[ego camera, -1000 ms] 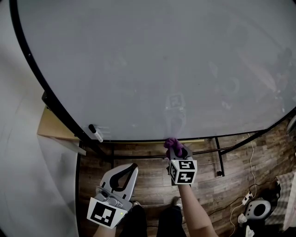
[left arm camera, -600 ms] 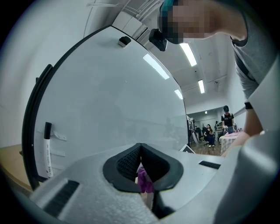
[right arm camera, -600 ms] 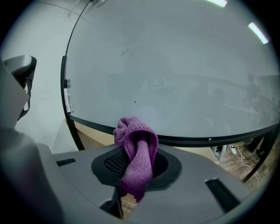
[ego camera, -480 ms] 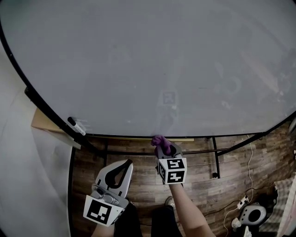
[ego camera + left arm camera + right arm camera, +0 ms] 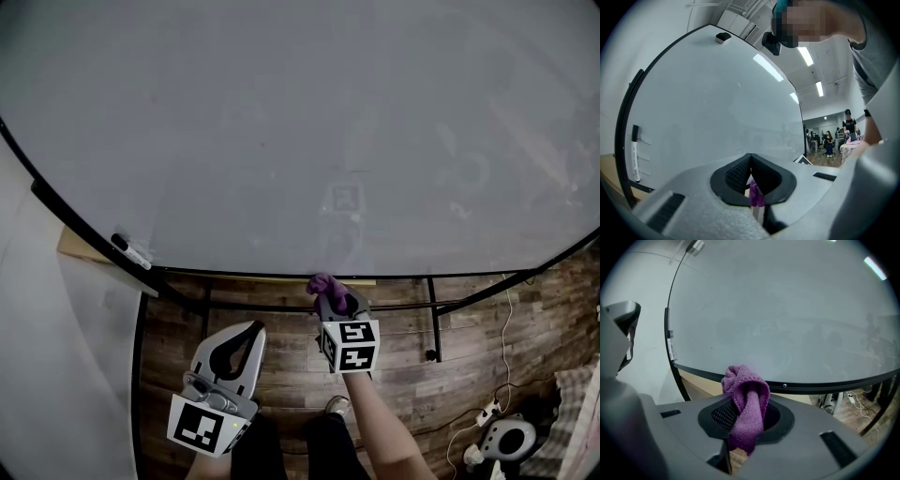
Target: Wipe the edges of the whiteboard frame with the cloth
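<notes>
The whiteboard (image 5: 309, 122) fills the upper head view, with its black frame (image 5: 272, 276) curving along the bottom. My right gripper (image 5: 330, 294) is shut on a bunched purple cloth (image 5: 322, 281), which sits right at the bottom frame edge. In the right gripper view the cloth (image 5: 746, 394) pokes up between the jaws, just below the frame (image 5: 825, 381). My left gripper (image 5: 253, 328) hangs lower and to the left, shut on nothing and apart from the board. The left gripper view shows its pads (image 5: 740, 169) meeting.
A marker (image 5: 131, 251) clings to the board near its lower left corner. Black stand bars (image 5: 434, 319) run under the board over a wooden floor. A beige ledge (image 5: 86, 251) and a white wall (image 5: 56, 375) are at left; cables and a device (image 5: 511, 436) lie at bottom right.
The head view has swung, so the board's left corner and the marker slid left. The cloth stays at the bottom frame, now farther right of the marker. The left gripper barely moved.
</notes>
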